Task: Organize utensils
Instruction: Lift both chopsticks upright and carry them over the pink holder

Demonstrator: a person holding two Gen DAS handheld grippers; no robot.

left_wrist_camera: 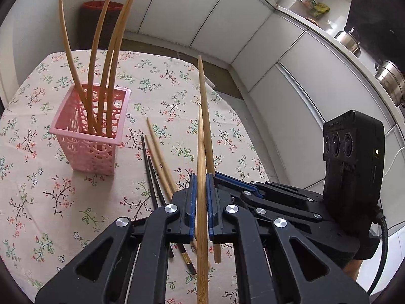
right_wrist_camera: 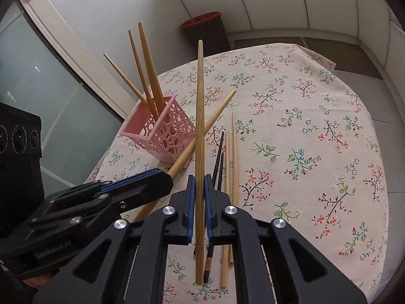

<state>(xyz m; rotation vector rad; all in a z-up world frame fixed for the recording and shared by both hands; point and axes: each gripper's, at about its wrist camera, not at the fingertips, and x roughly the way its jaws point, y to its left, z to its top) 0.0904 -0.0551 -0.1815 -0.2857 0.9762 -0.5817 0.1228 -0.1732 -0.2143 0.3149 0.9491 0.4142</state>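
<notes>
On table (right_wrist_camera: 316, 152), pink basket (left_wrist_camera: 88, 136) at 10 o'clock already holds four chopsticks upright. My left tongs (left_wrist_camera: 201, 187) and right tongs (right_wrist_camera: 200, 187) are each clamped on one bamboo chopstick, lifted clear for dropping in. Four loose chopsticks (right_wrist_camera: 234, 157) lie at 12.

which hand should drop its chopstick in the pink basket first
Probably left. In the right wrist view the left claw sits nearer the pink basket, its chopstick already angled alongside it. The right claw holds its chopstick further back.
</notes>
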